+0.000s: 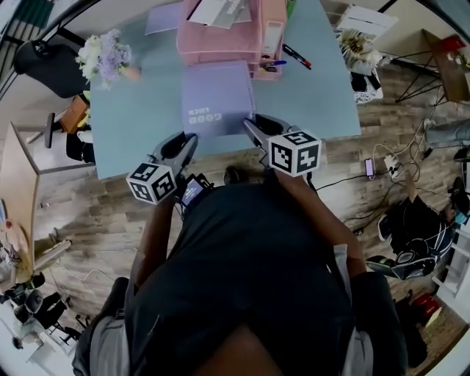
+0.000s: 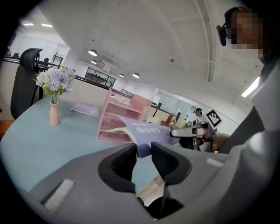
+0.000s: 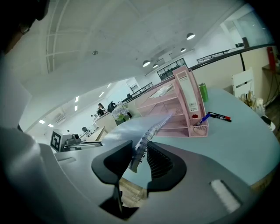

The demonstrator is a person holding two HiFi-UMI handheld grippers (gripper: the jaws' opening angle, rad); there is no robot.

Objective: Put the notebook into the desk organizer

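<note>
Clamped on the notebook [image 1: 217,95] at the tabletop's [image 1: 132,125] near edge, left gripper [image 1: 192,138] and right gripper [image 1: 250,123] need a level, even carry toward the organizer [image 1: 220,38].

**"GOOD LUCK" on the notebook cover**

You are looking at only one print that can be read. The lilac notebook [image 1: 217,92] is showing "GOOD" in white letters near the cover edge closest to you, with a smaller "LUCK" right by it. Both are turned upside down in your head view. Your left gripper view is catching "GOOD" as well. The white label [image 1: 272,37] on the pink file box [image 1: 275,11] is coming out too small to read.
</note>
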